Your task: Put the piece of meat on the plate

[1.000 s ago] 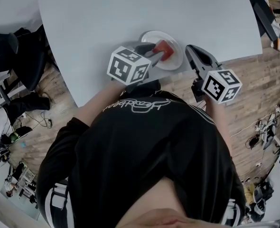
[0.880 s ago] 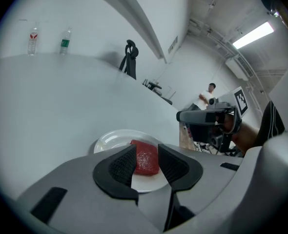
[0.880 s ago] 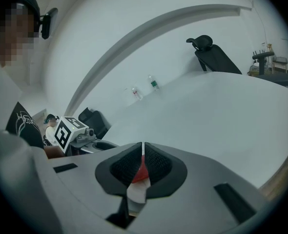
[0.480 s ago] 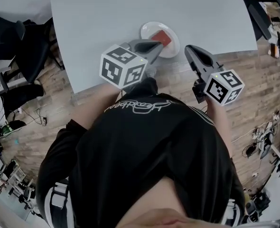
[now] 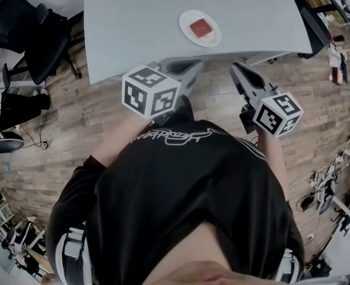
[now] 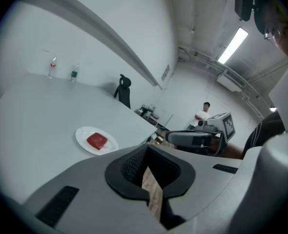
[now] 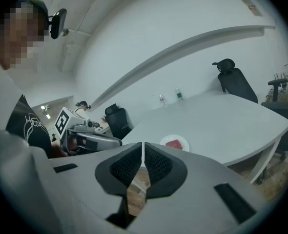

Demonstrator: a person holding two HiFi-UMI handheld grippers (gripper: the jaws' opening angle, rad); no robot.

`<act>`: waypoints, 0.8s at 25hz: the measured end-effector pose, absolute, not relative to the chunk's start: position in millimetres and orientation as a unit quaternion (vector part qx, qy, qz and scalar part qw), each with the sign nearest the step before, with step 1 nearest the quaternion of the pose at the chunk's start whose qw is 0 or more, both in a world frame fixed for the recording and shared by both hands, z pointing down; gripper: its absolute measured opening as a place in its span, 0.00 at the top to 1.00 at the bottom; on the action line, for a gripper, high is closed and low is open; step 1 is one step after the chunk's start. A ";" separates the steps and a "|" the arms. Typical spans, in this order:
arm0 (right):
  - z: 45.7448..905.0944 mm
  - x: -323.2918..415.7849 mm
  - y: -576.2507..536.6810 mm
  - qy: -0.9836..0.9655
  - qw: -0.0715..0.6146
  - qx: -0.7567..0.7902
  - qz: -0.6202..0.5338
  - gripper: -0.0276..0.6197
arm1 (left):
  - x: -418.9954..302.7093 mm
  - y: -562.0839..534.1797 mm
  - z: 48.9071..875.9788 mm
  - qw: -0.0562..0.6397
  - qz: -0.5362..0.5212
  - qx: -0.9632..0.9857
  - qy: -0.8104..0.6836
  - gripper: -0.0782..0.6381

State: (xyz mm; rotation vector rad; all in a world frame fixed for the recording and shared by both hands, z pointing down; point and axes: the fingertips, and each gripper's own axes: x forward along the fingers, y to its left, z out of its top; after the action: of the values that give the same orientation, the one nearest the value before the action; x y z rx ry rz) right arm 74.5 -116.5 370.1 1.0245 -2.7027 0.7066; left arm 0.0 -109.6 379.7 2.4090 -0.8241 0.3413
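Left claw: my jaws are pressed together, with nothing between the pads.
Left arm: bare forearm reaching out from my chest. It holds the claw off the near edge of the table, pointing far and tipped a little down.
Right claw: jaws together except for a hairline slit, and empty.
Right arm: stretched out on the right, level with the left. Its claw hangs over the floor just short of the table, aimed far and slightly left, nose a little low.
Meat: red piece lying flat in the middle of the plate, well apart from both claws.
Plate: white, on the table close to its near edge, beyond the gap between my claws.
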 end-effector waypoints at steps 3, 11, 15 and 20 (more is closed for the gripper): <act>366.7 76.4 -79.5 -0.910 0.078 0.335 0.231 0.93 | 1.9 -71.2 378.1 0.285 0.114 0.897 -0.317 0.88; 364.3 88.7 1.9 -0.915 0.079 0.324 0.227 0.93 | 14.7 8.9 365.7 0.289 0.077 0.896 -0.329 0.88; 361.2 94.6 24.4 -0.917 0.082 0.320 0.225 0.93 | 20.7 29.1 355.5 0.281 0.077 0.896 -0.335 0.88; 357.4 98.2 37.3 -0.918 0.078 0.318 0.225 0.93 | 25.2 41.6 346.9 0.275 0.079 0.896 -0.339 0.88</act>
State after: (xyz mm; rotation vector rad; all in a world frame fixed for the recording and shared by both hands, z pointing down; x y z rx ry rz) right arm 98.2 37.3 357.4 0.9512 -2.7487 0.6725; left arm 25.2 41.6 346.9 2.4088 -0.9121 0.2133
